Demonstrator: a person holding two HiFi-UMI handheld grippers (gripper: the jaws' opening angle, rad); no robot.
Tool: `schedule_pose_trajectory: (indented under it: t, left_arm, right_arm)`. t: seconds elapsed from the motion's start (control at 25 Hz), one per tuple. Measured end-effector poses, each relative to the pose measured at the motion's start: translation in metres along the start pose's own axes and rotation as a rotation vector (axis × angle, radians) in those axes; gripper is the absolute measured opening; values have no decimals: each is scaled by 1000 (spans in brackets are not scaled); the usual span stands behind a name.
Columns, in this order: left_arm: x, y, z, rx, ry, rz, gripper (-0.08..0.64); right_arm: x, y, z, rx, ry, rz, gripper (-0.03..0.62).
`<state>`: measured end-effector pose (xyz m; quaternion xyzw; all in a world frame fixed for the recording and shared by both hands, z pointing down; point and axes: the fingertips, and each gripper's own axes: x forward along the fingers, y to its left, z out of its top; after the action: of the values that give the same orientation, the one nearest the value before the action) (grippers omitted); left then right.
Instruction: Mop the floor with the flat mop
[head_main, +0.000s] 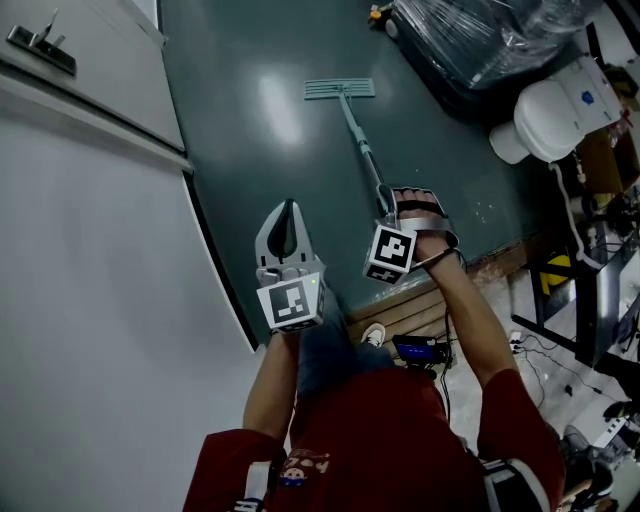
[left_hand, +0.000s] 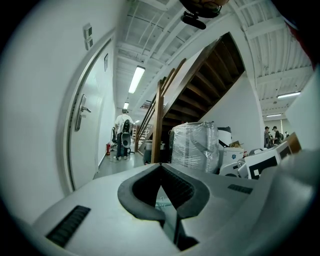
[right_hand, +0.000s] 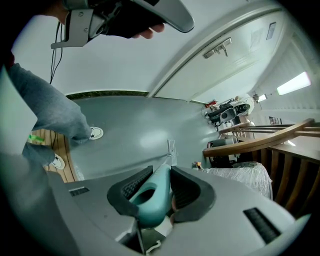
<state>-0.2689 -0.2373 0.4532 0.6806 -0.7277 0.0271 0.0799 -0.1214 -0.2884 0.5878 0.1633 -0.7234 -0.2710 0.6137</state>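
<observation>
The flat mop lies out ahead on the dark green floor (head_main: 260, 150). Its teal head (head_main: 340, 89) rests flat on the floor, and its pole (head_main: 360, 145) slants back to my right gripper (head_main: 386, 205). In the right gripper view, the right gripper (right_hand: 159, 171) is shut on the teal mop handle (right_hand: 150, 197), with the mop head (right_hand: 171, 146) small beyond it. My left gripper (head_main: 289, 208) hangs to the left of the pole, apart from it. The left gripper (left_hand: 161, 169) has its jaws together with nothing between them.
A white door and wall (head_main: 90, 200) close off the left side. A plastic-wrapped pallet (head_main: 480, 40) and a white appliance (head_main: 555, 115) stand at the far right. A wooden step (head_main: 420, 310) and my shoe (head_main: 373, 335) are just below the grippers. A person (left_hand: 122, 132) stands far down the corridor by the staircase (left_hand: 165, 105).
</observation>
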Motion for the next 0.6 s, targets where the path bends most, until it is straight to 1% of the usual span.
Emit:
schedule_pose_trajectory:
  t: [0.28,0.36,0.48,0.6]
  left_arm:
    - [26,12,-7,-16,10,4,15]
    - [31,17,-8,-19,-5,-8,15]
    - [38,18,-4,-19,-23,-11,15]
    - [40,19,-3,-24,-41,-18,15]
  right_arm:
    - [24,-22,9,4,-7,-8,121]
    - [30,-24,14,7,-14,-13,121]
    - [40,-27,8,-8,18,-16,121]
    - [49,-27,10,-16,14,-22,121]
